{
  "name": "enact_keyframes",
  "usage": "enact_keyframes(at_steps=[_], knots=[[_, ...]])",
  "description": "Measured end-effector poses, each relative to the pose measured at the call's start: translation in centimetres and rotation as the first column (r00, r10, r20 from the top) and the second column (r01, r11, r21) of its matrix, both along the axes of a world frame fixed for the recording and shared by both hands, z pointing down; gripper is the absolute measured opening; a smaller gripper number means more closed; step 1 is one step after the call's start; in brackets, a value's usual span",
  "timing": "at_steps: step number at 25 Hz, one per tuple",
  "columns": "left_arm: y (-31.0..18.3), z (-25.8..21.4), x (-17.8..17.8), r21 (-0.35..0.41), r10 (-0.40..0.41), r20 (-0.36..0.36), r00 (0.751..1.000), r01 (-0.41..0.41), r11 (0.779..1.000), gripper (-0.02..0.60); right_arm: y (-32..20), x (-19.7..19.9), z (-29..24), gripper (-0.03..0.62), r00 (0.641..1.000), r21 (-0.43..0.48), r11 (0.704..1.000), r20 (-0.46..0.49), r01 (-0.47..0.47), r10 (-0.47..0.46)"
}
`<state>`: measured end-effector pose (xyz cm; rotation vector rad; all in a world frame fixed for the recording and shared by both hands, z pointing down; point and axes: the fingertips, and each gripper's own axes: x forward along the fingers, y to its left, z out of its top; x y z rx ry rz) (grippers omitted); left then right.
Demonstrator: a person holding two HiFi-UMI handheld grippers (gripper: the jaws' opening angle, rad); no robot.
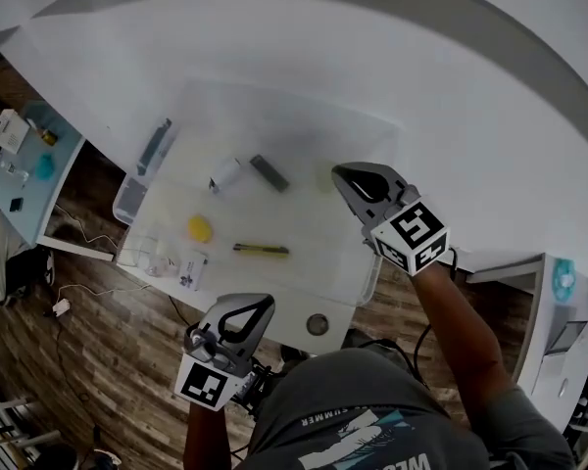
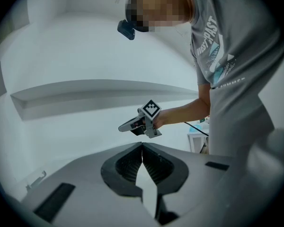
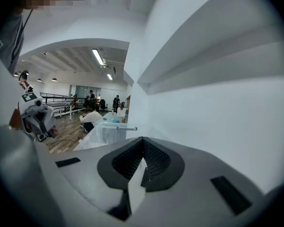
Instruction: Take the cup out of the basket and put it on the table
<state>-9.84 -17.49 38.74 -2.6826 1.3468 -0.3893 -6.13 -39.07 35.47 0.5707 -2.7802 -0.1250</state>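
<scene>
1. Left tongs (image 1: pixel 267 304): closed, empty, near the clear basket's (image 1: pixel 127 202) near edge.
2. Right tongs (image 1: pixel 339 172): closed, empty, above the basket's right end.
3. White cup (image 1: pixel 224 175): on its side inside the basket on the tabletop (image 1: pixel 480 135), apart from both tongs.

The table (image 1: pixel 490 116) is plain white and the basket (image 1: pixel 127 202) a cloudy, see-through white. Its contents are a white cup (image 1: pixel 224 175), a dark grey bar (image 1: pixel 269 172), a bright yellow lump (image 1: pixel 200 228) and a yellow-and-black stick (image 1: pixel 262 251). The left gripper (image 1: pixel 267 302) and the right gripper (image 1: pixel 339 173) are both light grey with black ribbed pads (image 3: pixel 156 161), and their cubes (image 1: pixel 412 233) are white, printed with black square markers. The floor (image 1: pixel 108 360) is brown wood planking, and the person's shirt (image 1: pixel 372 399) is grey with white and teal print.
</scene>
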Motion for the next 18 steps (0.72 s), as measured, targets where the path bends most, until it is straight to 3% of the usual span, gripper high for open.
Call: enact_keyframes(at_steps=[8, 13, 18], knots=[[0.0, 0.9, -1.6, -0.017, -0.108, -0.021, 0.994, 0.108, 0.994, 0.009, -8.2, -3.3, 9.0, 0.013, 0.976, -0.141, 0.990, -0.219, -0.016, -0.016], [0.7, 1.7, -2.5, -0.037, -0.170, -0.033, 0.985, 0.169, 0.985, 0.009, -10.6, -4.0, 16.1, 0.075, 0.912, -0.232, 0.972, -0.406, -0.043, -0.056], [1.3, 2.1, -3.0, -0.050, -0.215, -0.043, 0.976, 0.213, 0.976, 0.009, -11.7, -5.2, 20.3, 0.118, 0.844, -0.269, 0.961, -0.528, -0.061, -0.094]])
